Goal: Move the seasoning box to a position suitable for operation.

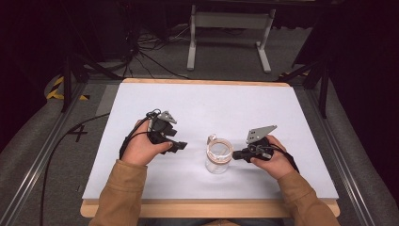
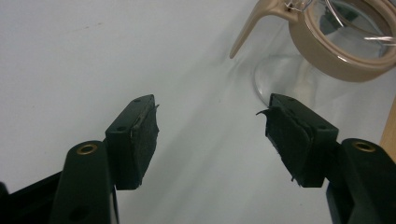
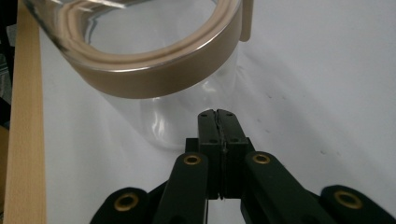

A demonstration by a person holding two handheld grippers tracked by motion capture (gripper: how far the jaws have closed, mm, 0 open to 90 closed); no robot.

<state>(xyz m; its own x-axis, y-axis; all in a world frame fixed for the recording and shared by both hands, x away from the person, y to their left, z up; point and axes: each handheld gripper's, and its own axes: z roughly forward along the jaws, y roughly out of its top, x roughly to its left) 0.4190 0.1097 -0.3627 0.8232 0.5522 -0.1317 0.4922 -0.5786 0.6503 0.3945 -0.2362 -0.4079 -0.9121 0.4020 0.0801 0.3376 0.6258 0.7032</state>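
Two tongs flank the glass jar [image 1: 219,157] standing mid-surface [image 1: 197,103]: left tongs [image 2: 210,135] spread wide beside it, right tongs [image 3: 219,122] clenched empty against its wall. A push there could tip it.

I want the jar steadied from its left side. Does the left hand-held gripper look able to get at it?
Probably yes: the left hand-held gripper is open, and only bare white table lies between it and the glass jar.

A white-topped table [image 1: 197,103] with a wooden edge stands on grey carpet [image 1: 28,150], with a white metal stand [image 1: 229,21] and black cables [image 1: 146,59] beyond.
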